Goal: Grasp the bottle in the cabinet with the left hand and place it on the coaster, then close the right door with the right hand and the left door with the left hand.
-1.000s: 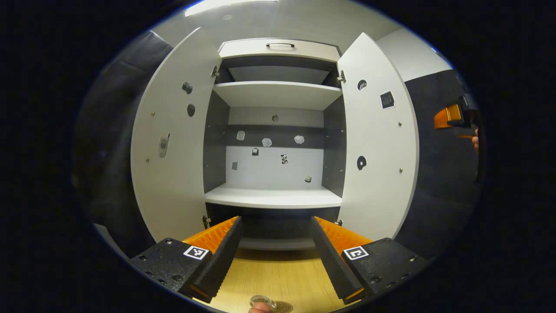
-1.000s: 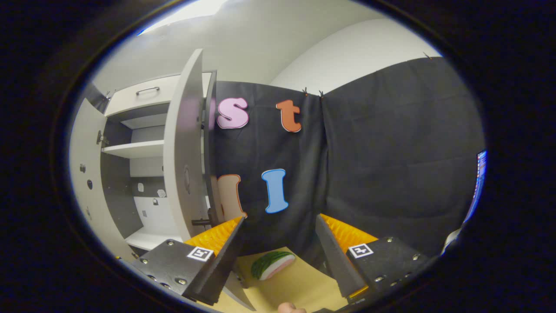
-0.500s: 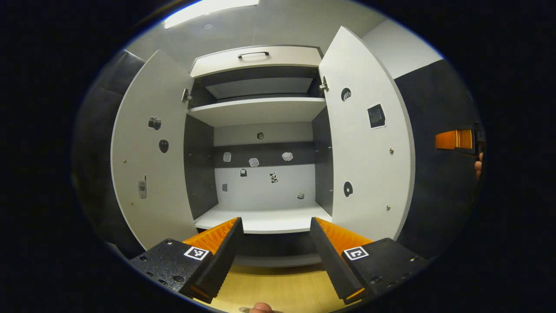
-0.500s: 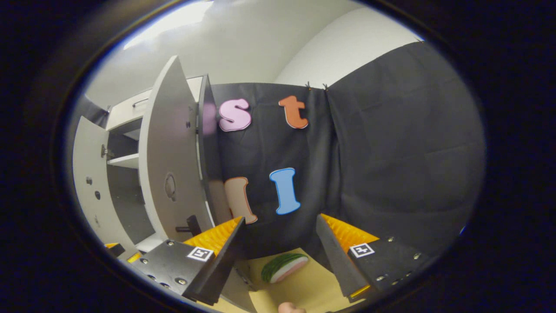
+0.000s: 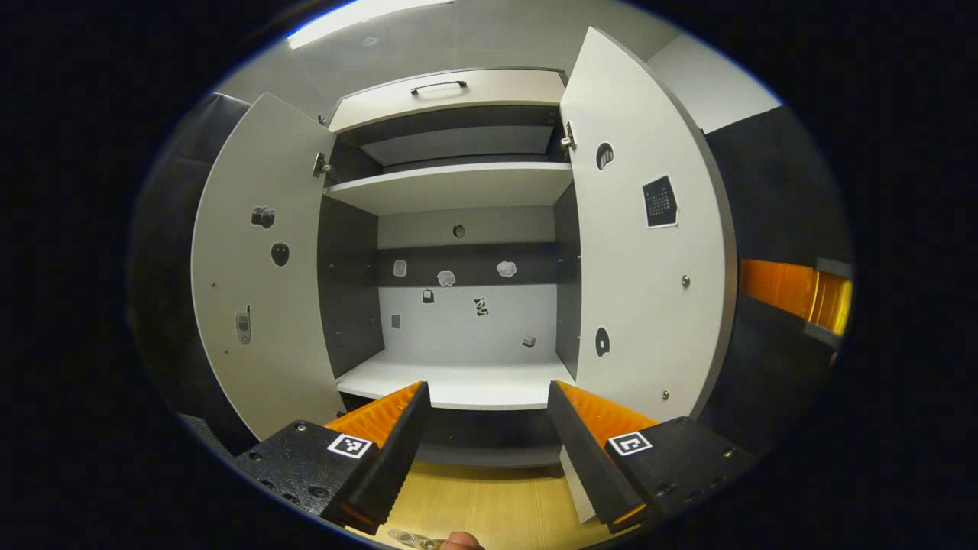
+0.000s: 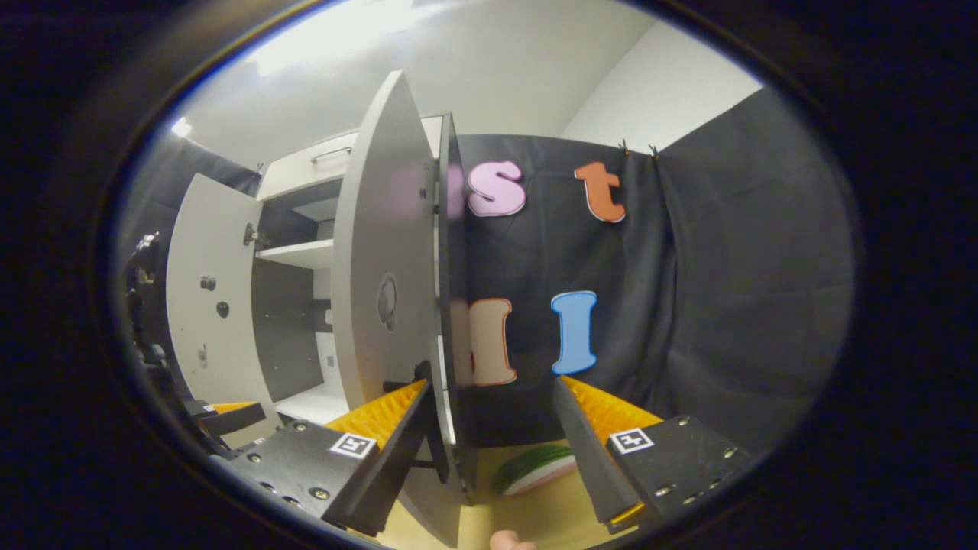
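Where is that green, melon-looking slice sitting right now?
In the right gripper view the green slice lies on the wooden table, low in the picture between the right gripper's open fingers, just right of the right door's edge.

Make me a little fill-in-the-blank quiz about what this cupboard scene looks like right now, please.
1. Both cabinet doors, the left door and the right door, stand ____.
2. The fingers of the left gripper are spread ____, holding nothing.
3. The bottom shelf of the cabinet is ____.
4. The right gripper has the outer ____ of the right door between its fingers.

Missing words: open; apart; empty; edge
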